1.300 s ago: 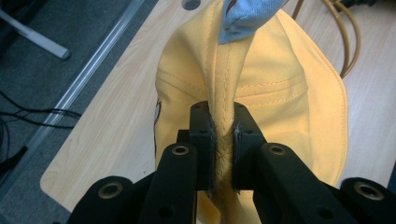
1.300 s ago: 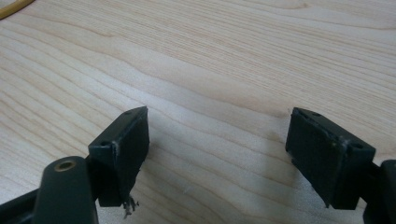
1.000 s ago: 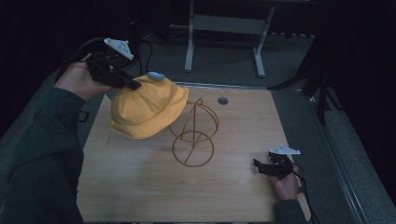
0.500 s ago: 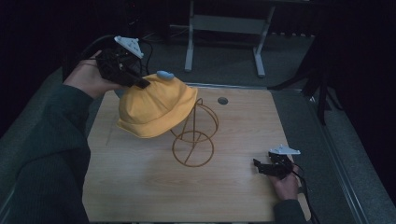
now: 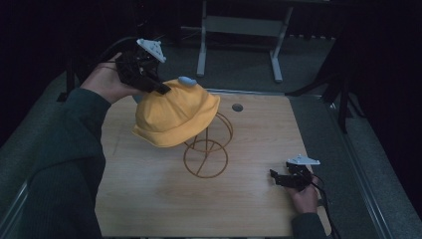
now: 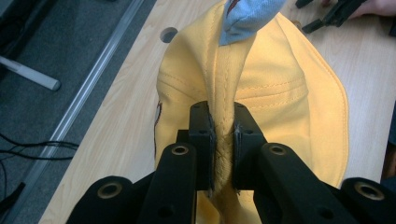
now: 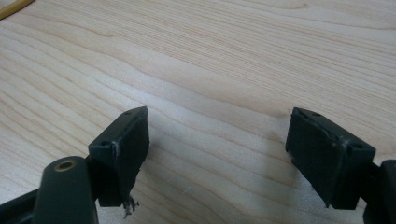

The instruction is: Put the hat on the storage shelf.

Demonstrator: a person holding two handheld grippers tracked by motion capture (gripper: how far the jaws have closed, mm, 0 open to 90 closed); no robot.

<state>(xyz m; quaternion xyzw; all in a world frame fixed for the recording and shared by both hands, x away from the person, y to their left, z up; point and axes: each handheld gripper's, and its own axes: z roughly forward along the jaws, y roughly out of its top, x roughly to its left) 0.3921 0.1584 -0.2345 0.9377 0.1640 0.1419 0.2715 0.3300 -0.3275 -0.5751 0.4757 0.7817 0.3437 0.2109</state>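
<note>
The person wears dark green ribbed-knit sleeves, apparently a sweater, and both black two-jaw tongs carry grey three-cornered plates, brass-ringed screw holes and black cables.

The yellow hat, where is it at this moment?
In the high view the hat is left of the table's centre, draped over the top of the wire stand. The left tool is pinching its crown.

There is one yellow hat, pinched in the left hand-held gripper. Just below it stands one wire stand. There are two hand-held grippers on one counter.
</note>
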